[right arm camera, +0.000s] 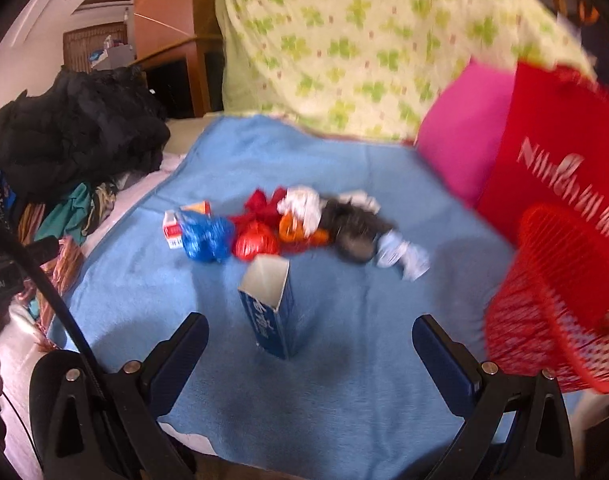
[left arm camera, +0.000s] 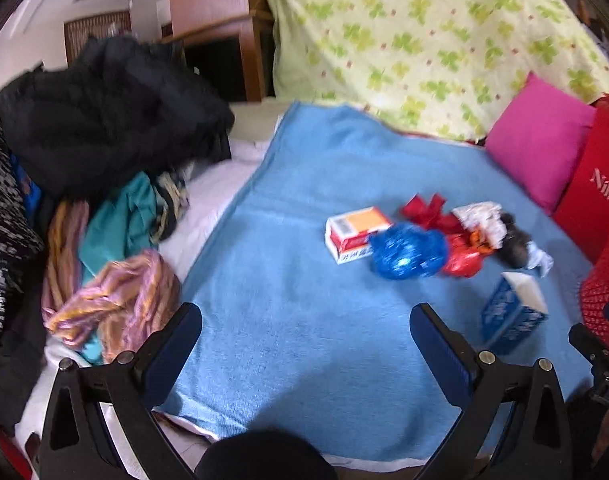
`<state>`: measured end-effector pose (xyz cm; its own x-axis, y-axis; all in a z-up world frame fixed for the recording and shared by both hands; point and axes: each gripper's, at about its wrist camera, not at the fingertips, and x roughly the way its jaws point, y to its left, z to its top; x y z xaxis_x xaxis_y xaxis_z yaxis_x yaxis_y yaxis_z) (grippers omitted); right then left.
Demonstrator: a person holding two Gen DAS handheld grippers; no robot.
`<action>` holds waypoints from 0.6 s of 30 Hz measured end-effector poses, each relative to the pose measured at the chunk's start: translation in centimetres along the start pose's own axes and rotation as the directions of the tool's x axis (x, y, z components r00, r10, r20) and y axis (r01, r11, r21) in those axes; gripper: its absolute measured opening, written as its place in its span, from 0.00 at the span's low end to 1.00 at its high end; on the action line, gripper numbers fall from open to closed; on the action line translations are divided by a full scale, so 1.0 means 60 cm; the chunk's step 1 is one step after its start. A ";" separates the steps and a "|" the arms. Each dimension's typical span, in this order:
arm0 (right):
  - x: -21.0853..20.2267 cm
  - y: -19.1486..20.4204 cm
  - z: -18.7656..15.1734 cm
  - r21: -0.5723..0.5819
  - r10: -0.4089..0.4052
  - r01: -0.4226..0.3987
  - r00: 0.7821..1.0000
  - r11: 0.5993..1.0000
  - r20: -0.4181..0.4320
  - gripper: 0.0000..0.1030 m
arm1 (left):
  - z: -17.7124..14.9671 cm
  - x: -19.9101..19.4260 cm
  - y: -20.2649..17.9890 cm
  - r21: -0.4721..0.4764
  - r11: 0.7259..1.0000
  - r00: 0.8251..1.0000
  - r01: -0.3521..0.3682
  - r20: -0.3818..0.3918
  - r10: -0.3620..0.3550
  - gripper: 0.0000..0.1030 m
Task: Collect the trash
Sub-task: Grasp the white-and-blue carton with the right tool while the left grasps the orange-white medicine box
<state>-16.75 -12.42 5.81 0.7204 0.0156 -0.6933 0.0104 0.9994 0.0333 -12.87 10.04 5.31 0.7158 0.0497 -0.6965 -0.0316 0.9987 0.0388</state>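
2 empty grippers above trash on a light blue towel-like blanket (left arm camera: 304, 320).
Left gripper (left arm camera: 305, 344) and right gripper (right arm camera: 310, 354) gape wide; only the right view shows the open blue cardboard carton (right arm camera: 269, 306) between its fingers, red mesh basket (right arm camera: 556, 300) beside, crumpled wrappers (right arm camera: 272, 228) beyond.

On the blue blanket (right arm camera: 344, 380): two cartons, one blue and upright (right arm camera: 270, 310), one red-and-white lying flat (left arm camera: 354, 234). About seven crumpled wrappers or bags in the far cluster (right arm camera: 296, 224); blur prevents an exact count. One red mesh basket (right arm camera: 556, 304), right.
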 end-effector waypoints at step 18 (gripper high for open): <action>0.192 0.008 0.000 0.040 0.125 -0.120 0.981 0.992 -0.150 0.58 | 0.107 0.305 -0.049 0.360 0.910 0.976 0.207 -0.144 -0.165 1.00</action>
<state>-8.46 -11.76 -2.14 0.6042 0.1451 -0.7835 -0.0484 0.9881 0.1457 4.83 7.98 -2.96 0.6033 -0.1155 -0.7891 0.3703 0.9169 0.1489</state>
